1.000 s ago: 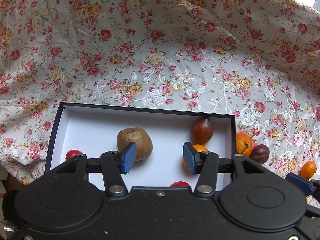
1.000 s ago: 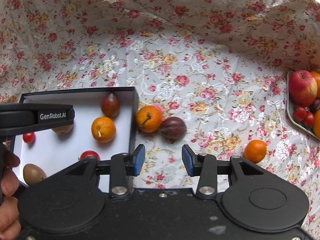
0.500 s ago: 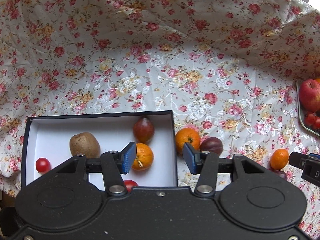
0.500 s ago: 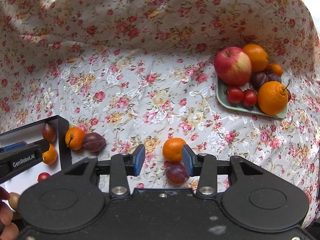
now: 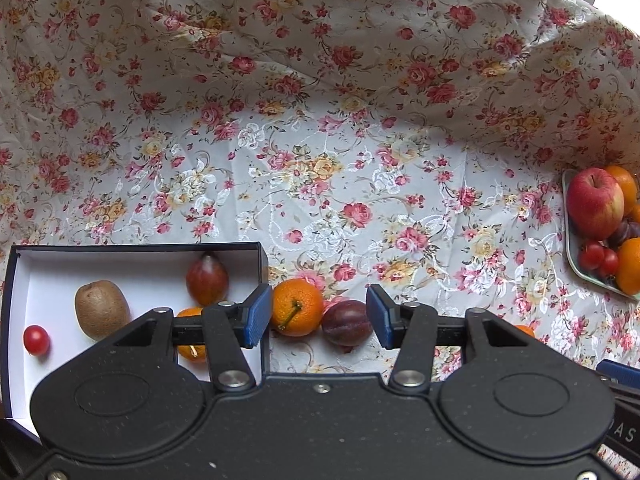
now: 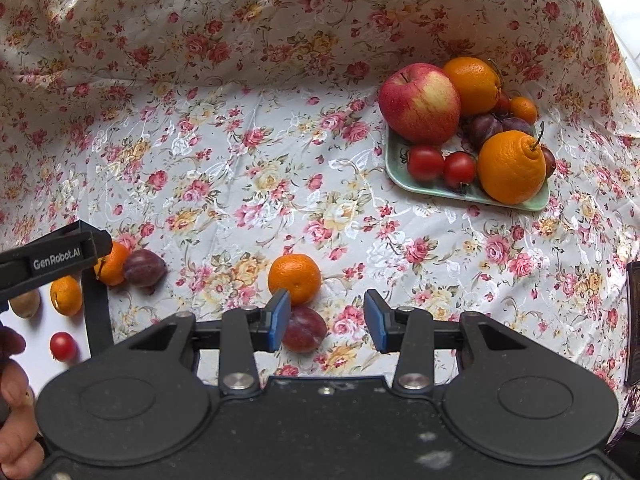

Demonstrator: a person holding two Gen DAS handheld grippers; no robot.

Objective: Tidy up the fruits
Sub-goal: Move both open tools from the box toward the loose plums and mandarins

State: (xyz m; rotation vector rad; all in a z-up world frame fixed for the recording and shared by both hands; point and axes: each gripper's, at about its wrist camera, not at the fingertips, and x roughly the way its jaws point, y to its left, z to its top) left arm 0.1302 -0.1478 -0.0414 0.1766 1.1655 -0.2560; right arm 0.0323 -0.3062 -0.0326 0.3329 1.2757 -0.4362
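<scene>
A: In your left wrist view, is there any writing?

B: Only cut-off letters, "AS", on the right tool's body at the lower right edge. Your left gripper (image 5: 316, 316) stands wide with nothing in it. A stemmed orange (image 5: 296, 307) and a dark plum (image 5: 346, 322) lie on the floral cloth (image 5: 320, 184) between its blue pads, touching each other, just beside the right wall of the box (image 5: 262, 264).

A: And inside the box?

B: A kiwi (image 5: 101, 309), a cherry tomato (image 5: 36, 340) near the left wall and a reddish pointed fruit (image 5: 207, 278) at the far wall. A second orange (image 5: 191, 334) is half hidden behind your gripper's finger. The plate (image 5: 576, 264) is cut off at the cloth's right edge.

A: The right wrist view?

B: "GenRobot.AI" reads on the left tool at the left edge. Your right gripper (image 6: 326, 320) is wide and empty too. A mandarin (image 6: 294, 278) sits just beyond its left pad; a plum (image 6: 305, 334) lies partly behind that pad. The green plate (image 6: 436, 190) near the cloth's far right corner holds an apple (image 6: 419, 102), oranges, tomatoes and plums. Your hand (image 6: 16, 420) shows at the lower left, cut off.
</scene>
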